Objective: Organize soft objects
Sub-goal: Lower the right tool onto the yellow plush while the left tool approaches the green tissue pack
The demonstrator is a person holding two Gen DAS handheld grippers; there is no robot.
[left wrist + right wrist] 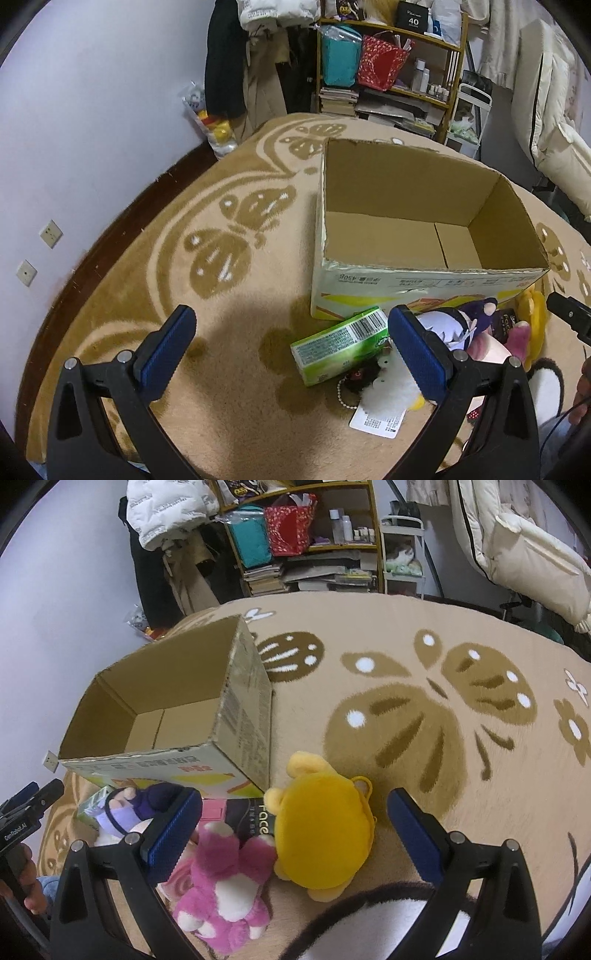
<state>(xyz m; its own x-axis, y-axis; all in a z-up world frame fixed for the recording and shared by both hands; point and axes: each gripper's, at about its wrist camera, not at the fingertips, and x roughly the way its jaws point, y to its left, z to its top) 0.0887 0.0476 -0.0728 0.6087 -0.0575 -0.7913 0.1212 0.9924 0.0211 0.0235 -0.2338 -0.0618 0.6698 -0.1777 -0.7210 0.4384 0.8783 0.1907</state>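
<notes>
both grippers, left gripper and right gripper, have fingers wide, holding nothing. soft toys, including the yellow plush and pink plush, lie on the blanket just beside the empty cardboard box. risk: a shallow pinch on fur may slip; crowded neighbours may snag.

Cardboard box stood on blanket; tissue pack and bear lay before it (plush rabbit just left of bear); shelf behind.

A lived-in home, likely a bedroom: coats hanging beside crammed shelves, patterned rug covering the floor.
</notes>
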